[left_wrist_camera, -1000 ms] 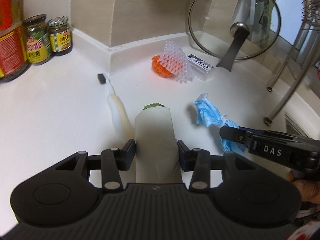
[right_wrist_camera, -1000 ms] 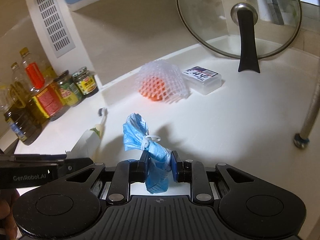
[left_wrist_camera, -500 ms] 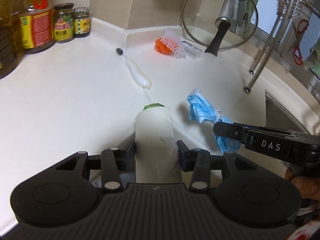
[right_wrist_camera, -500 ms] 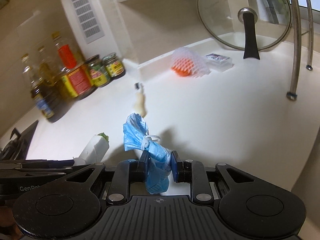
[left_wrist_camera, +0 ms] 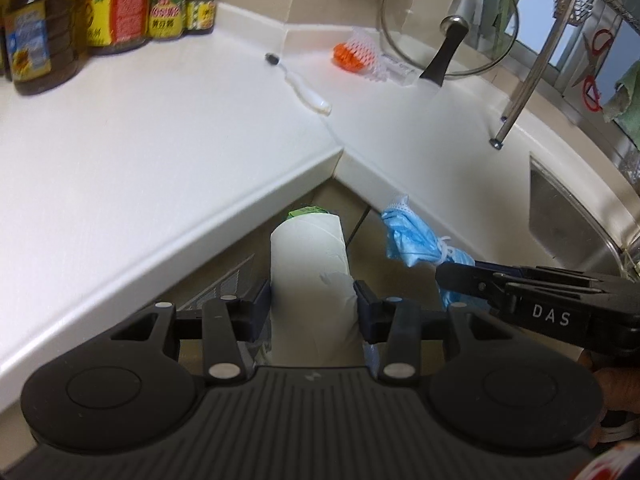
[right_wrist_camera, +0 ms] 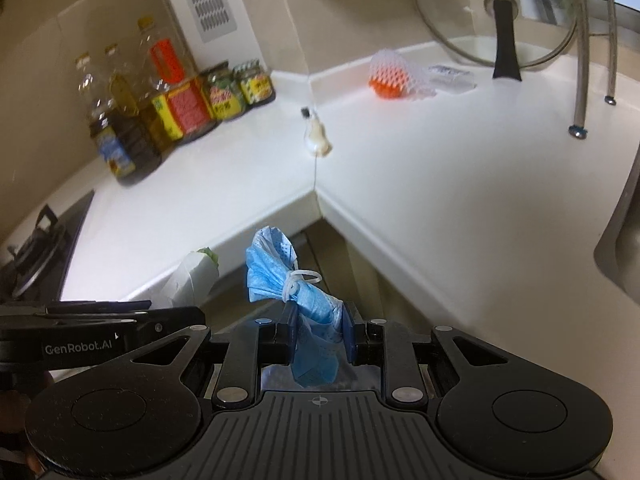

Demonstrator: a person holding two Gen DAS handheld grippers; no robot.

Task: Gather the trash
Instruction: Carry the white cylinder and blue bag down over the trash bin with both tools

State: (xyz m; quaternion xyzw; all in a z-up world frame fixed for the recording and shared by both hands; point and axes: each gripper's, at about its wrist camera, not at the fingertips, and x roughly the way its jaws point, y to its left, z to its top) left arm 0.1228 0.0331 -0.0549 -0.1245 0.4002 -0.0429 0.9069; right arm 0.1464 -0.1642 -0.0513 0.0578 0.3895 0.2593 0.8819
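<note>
White paper roll (left_wrist_camera: 310, 276) is clamped in the left gripper (left_wrist_camera: 312, 308); the right gripper (right_wrist_camera: 318, 340) grips a blue face mask (right_wrist_camera: 288, 280). Both are held off the white desk (left_wrist_camera: 140, 152), past its inner corner edge.

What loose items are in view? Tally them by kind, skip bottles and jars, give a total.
White carton, in left gripper: 1
Blue face mask, in right gripper: 1
Toothbrush: 1
Orange item in foam net: 1
Clear plastic box: 1
Glass lid: 1
Total: 6
</note>
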